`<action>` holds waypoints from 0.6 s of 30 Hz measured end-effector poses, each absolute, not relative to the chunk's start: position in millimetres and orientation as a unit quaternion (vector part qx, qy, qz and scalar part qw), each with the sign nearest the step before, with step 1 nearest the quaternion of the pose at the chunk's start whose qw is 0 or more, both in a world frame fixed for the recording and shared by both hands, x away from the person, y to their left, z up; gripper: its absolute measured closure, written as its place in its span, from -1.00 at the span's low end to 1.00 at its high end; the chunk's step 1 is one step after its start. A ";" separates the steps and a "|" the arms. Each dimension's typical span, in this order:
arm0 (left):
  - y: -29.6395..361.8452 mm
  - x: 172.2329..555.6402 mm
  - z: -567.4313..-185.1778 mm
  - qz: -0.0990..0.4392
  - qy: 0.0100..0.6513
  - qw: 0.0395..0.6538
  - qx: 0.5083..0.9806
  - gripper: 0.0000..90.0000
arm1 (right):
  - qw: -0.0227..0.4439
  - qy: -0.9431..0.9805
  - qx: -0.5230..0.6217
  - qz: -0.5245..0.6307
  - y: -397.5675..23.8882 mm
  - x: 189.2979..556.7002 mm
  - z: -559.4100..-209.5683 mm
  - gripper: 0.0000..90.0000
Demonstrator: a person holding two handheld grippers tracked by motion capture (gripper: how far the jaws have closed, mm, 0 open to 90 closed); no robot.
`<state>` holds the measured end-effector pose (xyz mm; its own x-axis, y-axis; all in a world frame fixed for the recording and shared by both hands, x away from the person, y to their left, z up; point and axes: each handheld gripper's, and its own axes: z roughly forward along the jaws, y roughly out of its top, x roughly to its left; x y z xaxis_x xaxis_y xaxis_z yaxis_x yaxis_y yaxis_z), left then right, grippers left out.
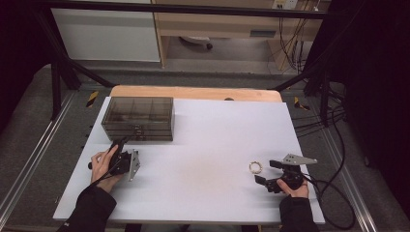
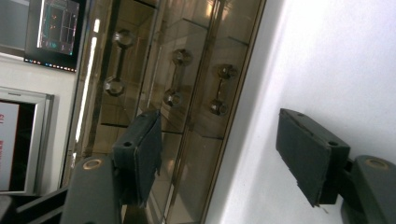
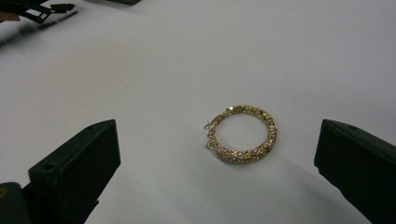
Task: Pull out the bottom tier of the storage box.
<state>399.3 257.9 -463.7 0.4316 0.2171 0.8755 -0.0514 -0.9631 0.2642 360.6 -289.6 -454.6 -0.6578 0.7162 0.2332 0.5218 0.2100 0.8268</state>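
A smoky see-through drawer box point(image 1: 138, 117) stands at the back left of the white table point(image 1: 208, 140). My left gripper point(image 1: 120, 145) is open just in front of it. In the left gripper view its jaws stand wide apart before the drawer fronts point(image 2: 187, 70), which carry small dumbbell handles, and nothing is between the fingers. A gold jewelled hoop point(image 1: 255, 167) lies flat on the table at the right. My right gripper point(image 1: 267, 172) is open and low over the table. The hoop point(image 3: 243, 134) lies just ahead of its jaws, apart from both.
The table's wooden far edge point(image 1: 193, 92) shows behind the white top. Black frame posts point(image 1: 58, 72) stand around the table. Cables point(image 1: 333, 193) trail off the right side. The other hand's gripper point(image 3: 37, 11) shows far off in the right gripper view.
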 end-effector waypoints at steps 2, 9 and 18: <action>257.3 400.4 -465.1 0.532 0.047 0.122 0.837 -0.27 | 0.101 0.771 0.401 0.484 -289.7 360.6 -454.5 -0.98; 253.5 403.5 -470.1 0.553 0.036 0.093 0.827 -0.18 | 0.101 0.771 0.401 0.484 -289.6 360.7 -454.7 -0.98; 250.4 403.3 -475.1 0.574 0.017 0.078 0.815 0.02 | 0.101 0.771 0.401 0.483 -289.7 360.7 -454.6 -0.98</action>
